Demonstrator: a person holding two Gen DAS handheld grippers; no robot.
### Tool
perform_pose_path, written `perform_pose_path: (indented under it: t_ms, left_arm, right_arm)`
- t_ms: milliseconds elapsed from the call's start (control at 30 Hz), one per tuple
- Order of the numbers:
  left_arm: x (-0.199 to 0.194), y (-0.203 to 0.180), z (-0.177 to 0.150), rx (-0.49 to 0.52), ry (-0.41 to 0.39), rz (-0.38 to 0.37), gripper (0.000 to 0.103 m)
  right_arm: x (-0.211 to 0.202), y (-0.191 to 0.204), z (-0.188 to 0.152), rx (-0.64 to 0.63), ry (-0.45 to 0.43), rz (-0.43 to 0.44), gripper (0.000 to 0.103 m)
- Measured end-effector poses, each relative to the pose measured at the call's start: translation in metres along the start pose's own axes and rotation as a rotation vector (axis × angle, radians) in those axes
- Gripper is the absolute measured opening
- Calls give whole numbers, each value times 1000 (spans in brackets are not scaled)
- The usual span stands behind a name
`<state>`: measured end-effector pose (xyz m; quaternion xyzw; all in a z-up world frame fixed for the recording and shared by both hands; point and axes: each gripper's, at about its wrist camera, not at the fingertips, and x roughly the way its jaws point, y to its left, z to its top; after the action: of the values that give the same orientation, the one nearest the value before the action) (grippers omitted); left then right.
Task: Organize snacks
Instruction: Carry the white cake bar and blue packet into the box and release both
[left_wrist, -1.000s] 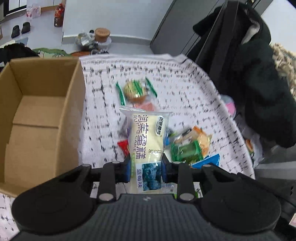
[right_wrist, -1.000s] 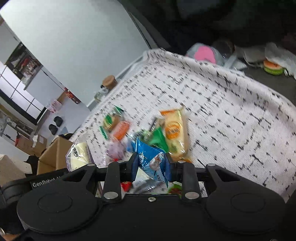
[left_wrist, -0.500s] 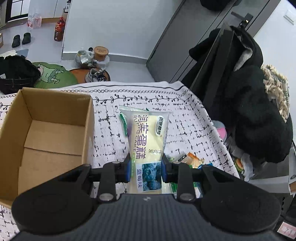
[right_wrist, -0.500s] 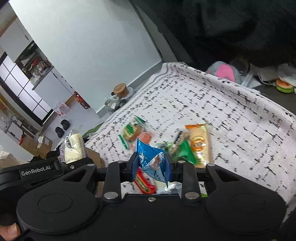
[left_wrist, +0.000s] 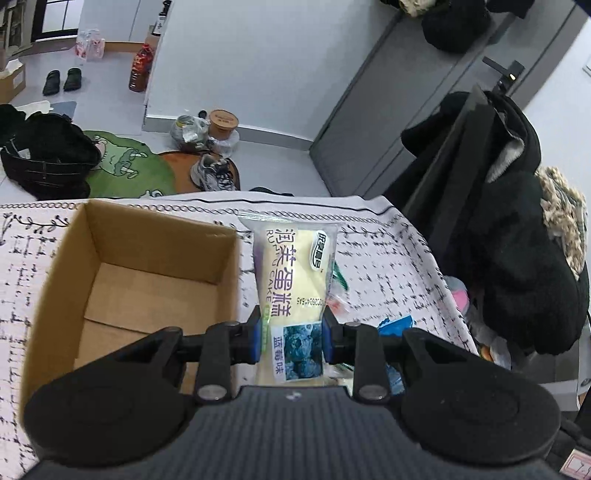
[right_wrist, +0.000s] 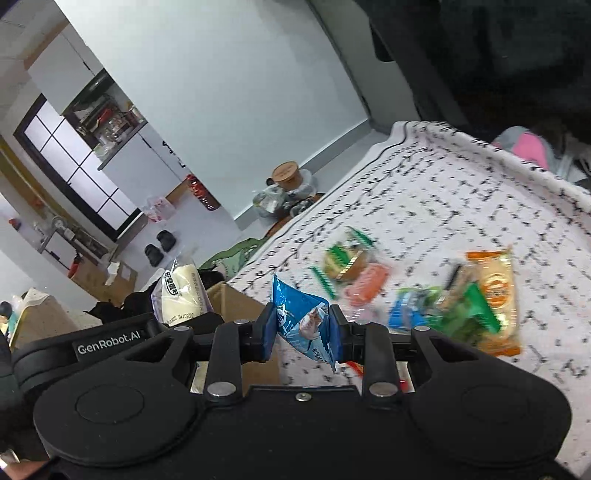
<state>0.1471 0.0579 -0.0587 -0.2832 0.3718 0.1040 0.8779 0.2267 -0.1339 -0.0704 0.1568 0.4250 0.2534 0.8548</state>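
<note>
The left tongs (left_wrist: 291, 341) are gripping one yellow blueberry cake packet with purple lettering (left_wrist: 293, 288) by its lower part, the blue pads pressing both sides. The packet is standing upright, just right of the open brown cardboard box (left_wrist: 140, 284), whose right wall is lying just beside the left pad. The box is sitting on the tabletop covered with a white cloth printed with black marks (left_wrist: 391, 266); bare cloth is showing between the box's far wall and the tabletop's far edge, and again to the right of the packet up to the right edge. Beyond that right edge, black coats (left_wrist: 517, 266) are hanging close by.

The right tongs (right_wrist: 303, 330) are clamping one blue foil snack packet (right_wrist: 301, 321), lifted clear of the cloth. To the right and farther off, the remaining snacks are lying in a loose, blurred cluster: one orange packet (right_wrist: 495, 295), one green packet (right_wrist: 469, 314), one round green-wrapped pastry (right_wrist: 345, 258), one pink item (right_wrist: 367, 286); an exact total cannot be told. Wide open cloth is extending beyond the cluster to the far edge.
</note>
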Motion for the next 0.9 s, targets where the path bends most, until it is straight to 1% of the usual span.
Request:
perform_pose_path:
  t_ms: [200,400,533,633,767,833,900]
  left_arm:
    - [-2,22,13,11,-9,23,29]
    - [5,54,22,-6,16,84,29]
    - [6,71,26,-20,8,107,29]
    - [7,77,28,-7,8,137,30]
    - [9,83,28,-11,14,160,32]
    - [8,86,27,-21,14,157,33]
    - [6,89,27,-30,11,154,37]
  right_arm:
    - [14,22,1,3,7,37,29]
    - [30,45,-1,-2,22,68,29]
    - [39,56,-3,-7,34,78,29]
    - [46,63,-6,-10,44,80,29]
    - [52,73,-8,-17,54,84,29]
    - [54,77,-9,-21,55,86,29]
    - [56,81,-9,-18,58,89,29]
